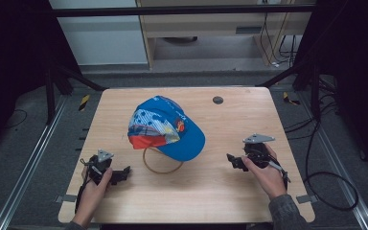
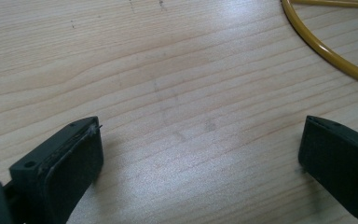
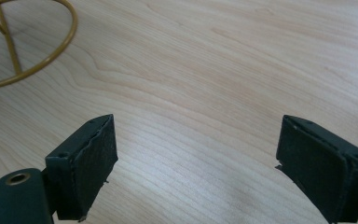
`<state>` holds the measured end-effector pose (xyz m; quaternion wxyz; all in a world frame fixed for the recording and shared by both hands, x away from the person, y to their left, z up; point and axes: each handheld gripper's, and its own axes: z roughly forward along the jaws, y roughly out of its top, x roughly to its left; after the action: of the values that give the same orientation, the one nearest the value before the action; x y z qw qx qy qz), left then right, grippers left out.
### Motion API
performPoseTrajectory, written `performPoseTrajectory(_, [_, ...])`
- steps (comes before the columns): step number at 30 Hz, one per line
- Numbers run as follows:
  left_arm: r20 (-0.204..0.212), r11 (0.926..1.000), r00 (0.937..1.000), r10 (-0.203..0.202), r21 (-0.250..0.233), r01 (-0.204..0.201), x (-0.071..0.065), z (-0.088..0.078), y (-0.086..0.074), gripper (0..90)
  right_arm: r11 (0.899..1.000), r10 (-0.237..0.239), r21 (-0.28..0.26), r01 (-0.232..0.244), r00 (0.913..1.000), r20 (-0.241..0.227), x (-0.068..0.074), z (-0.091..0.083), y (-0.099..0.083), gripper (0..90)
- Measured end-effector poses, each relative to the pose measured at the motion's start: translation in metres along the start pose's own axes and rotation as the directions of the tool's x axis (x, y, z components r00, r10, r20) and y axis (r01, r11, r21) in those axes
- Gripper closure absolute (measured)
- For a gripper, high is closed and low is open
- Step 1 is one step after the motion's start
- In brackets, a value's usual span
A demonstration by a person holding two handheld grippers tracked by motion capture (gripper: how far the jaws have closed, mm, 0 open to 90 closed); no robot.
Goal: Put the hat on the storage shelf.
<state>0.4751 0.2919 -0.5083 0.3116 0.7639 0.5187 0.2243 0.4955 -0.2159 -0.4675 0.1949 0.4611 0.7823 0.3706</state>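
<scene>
The blue cap [image 1: 170, 127] is perched on a yellow wire stand [image 1: 162, 163] at the middle of the table [image 1: 211, 191], while the left gripper [image 1: 120, 175] and right gripper [image 1: 234, 160], jaws spread and empty, are rested at the 2 near sides; probably no step is begun, and a reach toward the cap is needed.

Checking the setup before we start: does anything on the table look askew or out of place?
The blue cap sits tilted, raised on a gold wire stand whose ring base pokes out beneath its brim rather than lying flat on the table. Otherwise nothing stands out: both claws, left and right, are open over bare wood.
</scene>
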Motion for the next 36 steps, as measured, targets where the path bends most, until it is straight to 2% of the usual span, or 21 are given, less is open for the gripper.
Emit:
performPoseTrajectory(18, [0.000,1.0000,1.0000,0.000,0.000,0.000,0.000,0.000,0.000,0.0,0.999,0.025,0.046,-0.027,0.9990,0.036,-0.006,0.013,-0.020,11.6])
performPoseTrajectory(36, [0.000,1.0000,1.0000,-0.001,-0.001,0.001,0.000,0.000,0.000,0.0,0.997,0.057,0.040,-0.059,0.9965,0.061,-0.003,0.024,-0.033,11.1])
